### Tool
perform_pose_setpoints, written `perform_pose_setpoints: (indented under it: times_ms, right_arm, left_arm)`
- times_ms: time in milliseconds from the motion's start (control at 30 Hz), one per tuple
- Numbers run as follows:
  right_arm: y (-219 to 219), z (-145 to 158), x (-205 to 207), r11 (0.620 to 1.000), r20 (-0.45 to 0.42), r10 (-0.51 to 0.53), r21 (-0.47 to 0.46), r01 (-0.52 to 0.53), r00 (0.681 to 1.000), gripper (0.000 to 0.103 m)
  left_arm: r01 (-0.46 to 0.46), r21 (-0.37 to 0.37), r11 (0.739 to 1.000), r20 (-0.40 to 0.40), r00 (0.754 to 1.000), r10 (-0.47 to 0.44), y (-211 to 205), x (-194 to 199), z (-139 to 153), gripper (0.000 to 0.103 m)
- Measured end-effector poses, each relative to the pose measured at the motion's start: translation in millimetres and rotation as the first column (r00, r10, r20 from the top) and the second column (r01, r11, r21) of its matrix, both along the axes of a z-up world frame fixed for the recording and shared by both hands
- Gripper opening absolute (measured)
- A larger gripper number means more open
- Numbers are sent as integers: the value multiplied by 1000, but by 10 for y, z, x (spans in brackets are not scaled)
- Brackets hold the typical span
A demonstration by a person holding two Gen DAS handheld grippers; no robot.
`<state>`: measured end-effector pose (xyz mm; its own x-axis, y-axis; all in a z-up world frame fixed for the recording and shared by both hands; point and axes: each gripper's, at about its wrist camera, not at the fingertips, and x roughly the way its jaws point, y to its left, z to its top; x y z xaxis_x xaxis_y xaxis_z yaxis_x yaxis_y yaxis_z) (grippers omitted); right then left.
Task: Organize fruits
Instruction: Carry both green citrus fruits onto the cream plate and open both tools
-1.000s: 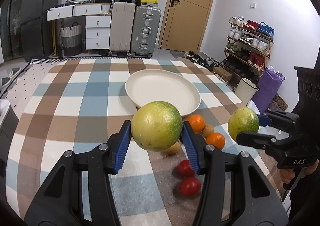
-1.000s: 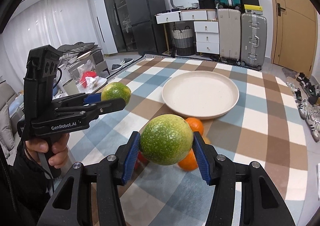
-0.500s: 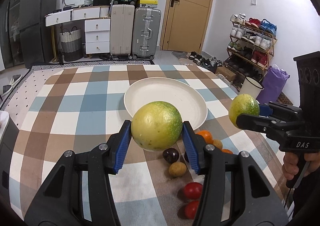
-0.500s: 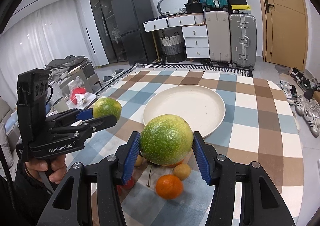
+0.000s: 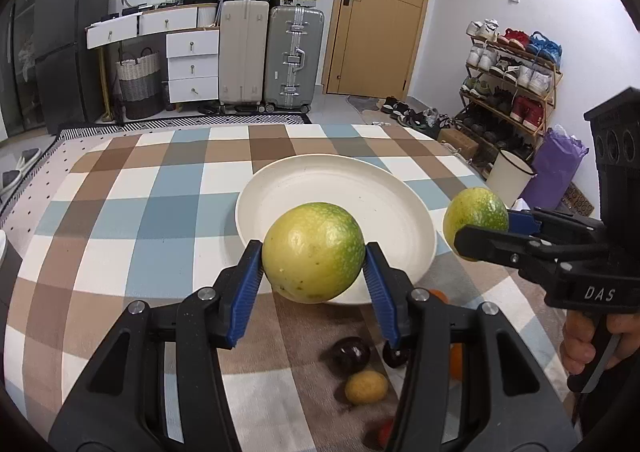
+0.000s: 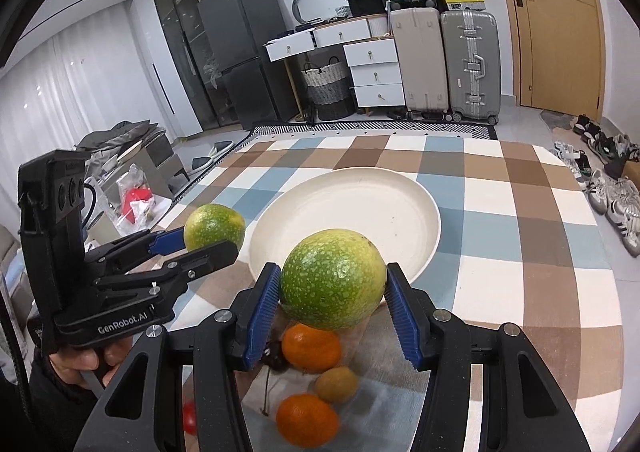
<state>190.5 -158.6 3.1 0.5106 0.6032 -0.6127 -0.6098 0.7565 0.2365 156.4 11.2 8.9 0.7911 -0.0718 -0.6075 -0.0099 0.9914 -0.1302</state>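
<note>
My left gripper (image 5: 314, 266) is shut on a yellow-green round fruit (image 5: 312, 240), held above the near rim of the empty cream plate (image 5: 340, 187). My right gripper (image 6: 334, 292) is shut on a greener speckled fruit (image 6: 332, 272) over the plate's (image 6: 360, 199) near rim. Each view shows the other gripper beside it: the right gripper (image 5: 486, 230) with its fruit (image 5: 474, 211), the left gripper (image 6: 206, 242) with its fruit (image 6: 214, 221). Loose on the cloth below lie two oranges (image 6: 310, 348), a brown fruit (image 6: 336, 384), dark cherries (image 5: 352, 350), a small yellow fruit (image 5: 366, 388) and a red tomato (image 6: 190, 422).
The table wears a blue, brown and white checked cloth (image 5: 132, 211). A white bin (image 5: 510, 175) and a shoe rack (image 5: 512, 83) stand off its right side. Suitcases (image 5: 272, 55) and drawers lie beyond the far edge. A hand (image 6: 80, 364) grips the left handle.
Both grippers have moved forward over the table toward the plate, each still holding its fruit. The loose fruits have slid down to the bottom of both views.
</note>
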Motion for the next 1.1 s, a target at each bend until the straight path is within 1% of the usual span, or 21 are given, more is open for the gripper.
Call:
perform_pose_setpoints:
  times_ms: [167,300,467,600,800,867,900,933,967,1000,1033,1067,1100]
  right_arm:
    - [44,-108,213,1000,-22,-23,1,23,999,54]
    - [104,-203,338,1000,-46,-23,6,23,999,54]
    - [217,-337,447,1000,-56,-16,-23,15,998,54]
    - [280,-423,526,999,-74,-21,-35,18,997,54]
    - [319,-499,612,998,-80,-41,-51,37,996,54]
    - [303,-480,600,998,-58,-46,-51,43,997,54]
    - [286,-456,590,998,-44,-51,-47,49,998,56]
    - [256,-425,580,997,-29,-62,-38,61,998,63]
    - [235,-405,573,997,-23,-69,-32,68,997,67]
    - [214,-388,567,997,-20,-71,-26,71,997,72]
    - [183,-368,557,997,-15,-73,-19,73,997,75]
    - [164,-351,544,997,-12,-75,-19,75,997,76]
    - [140,-337,529,997,-6,-79,-22,79,997,81]
  left_arm:
    - [0,7,1000,-10,1000,0,1,189,-91,48]
    - [3,11,1000,-19,1000,-3,-10,295,-164,48]
    - [11,27,1000,-29,1000,-10,-34,401,-251,48]
    - [9,19,1000,-48,999,-8,-20,477,-322,48]
    - [14,3,1000,-71,997,-14,0,541,-376,48]
    - [11,2,1000,-79,997,-11,12,555,-389,48]
    - [8,4,1000,-83,997,-7,12,555,-395,48]
    - [6,7,1000,-79,997,-5,13,547,-392,48]
    - [4,10,1000,-71,997,-3,14,532,-377,49]
    - [5,13,1000,-69,998,-4,14,521,-359,50]
    - [5,14,1000,-68,998,-4,14,511,-341,57]
    - [1,16,1000,-65,998,0,17,500,-324,68]
    - [-10,19,1000,-60,998,11,22,474,-301,73]
